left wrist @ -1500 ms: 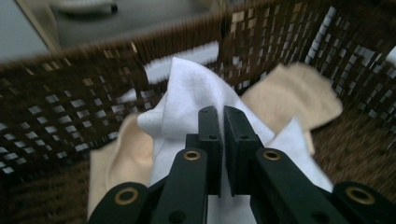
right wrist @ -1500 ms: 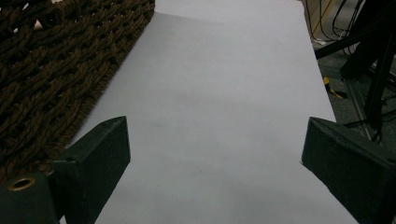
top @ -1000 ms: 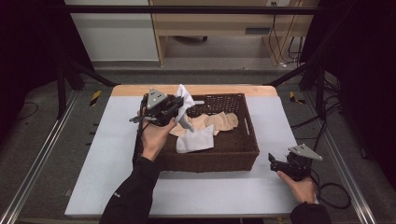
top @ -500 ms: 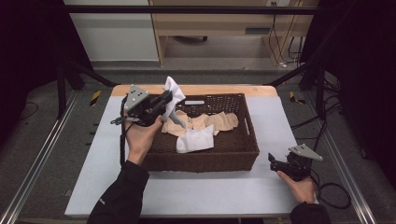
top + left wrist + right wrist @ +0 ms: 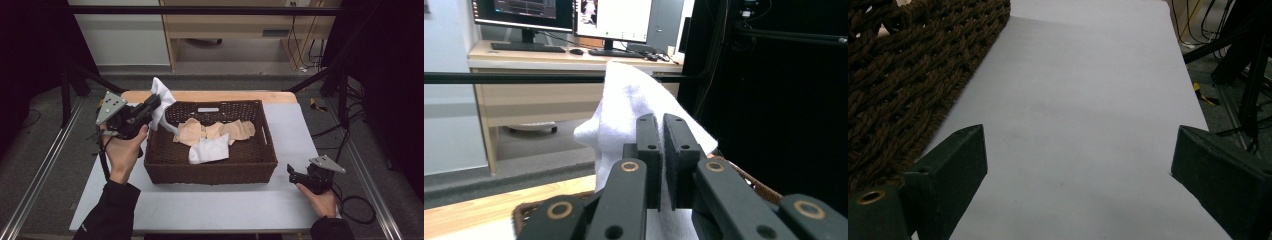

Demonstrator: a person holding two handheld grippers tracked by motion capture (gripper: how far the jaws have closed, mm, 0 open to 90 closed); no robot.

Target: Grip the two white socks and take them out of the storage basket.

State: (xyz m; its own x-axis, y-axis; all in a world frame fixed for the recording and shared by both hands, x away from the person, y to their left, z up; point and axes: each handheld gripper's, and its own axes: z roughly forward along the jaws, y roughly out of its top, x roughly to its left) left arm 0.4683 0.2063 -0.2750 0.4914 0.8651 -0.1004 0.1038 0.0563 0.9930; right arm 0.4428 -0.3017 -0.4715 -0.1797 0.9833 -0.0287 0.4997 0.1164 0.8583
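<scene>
The left gripper [image 5: 152, 102] is pinching a white sock [image 5: 162, 97] and holding it up in the air over the far left corner of the brown wicker basket [image 5: 210, 167], with the cloth hanging down toward the basket's rim. In the left gripper view, the two black jaws are standing nearly pressed together with the white sock [image 5: 634, 100] rising between and behind them, its top folding over in a soft peak. The left hand [image 5: 122, 150] is gripping the tool just outside the basket's left wall. Inside the basket, a second white sock [image 5: 210, 149] is lying toward the near side, and several beige socks [image 5: 215, 131] are lying in a loose row behind it. The right gripper [image 5: 292, 172] is resting low on the grey table [image 5: 225, 205], just beside the basket's near right corner; in the right gripper view its jaws are standing spread wide over bare table surface, gripping nothing, with the basket wall [image 5: 908, 75] running along on the left.
</scene>
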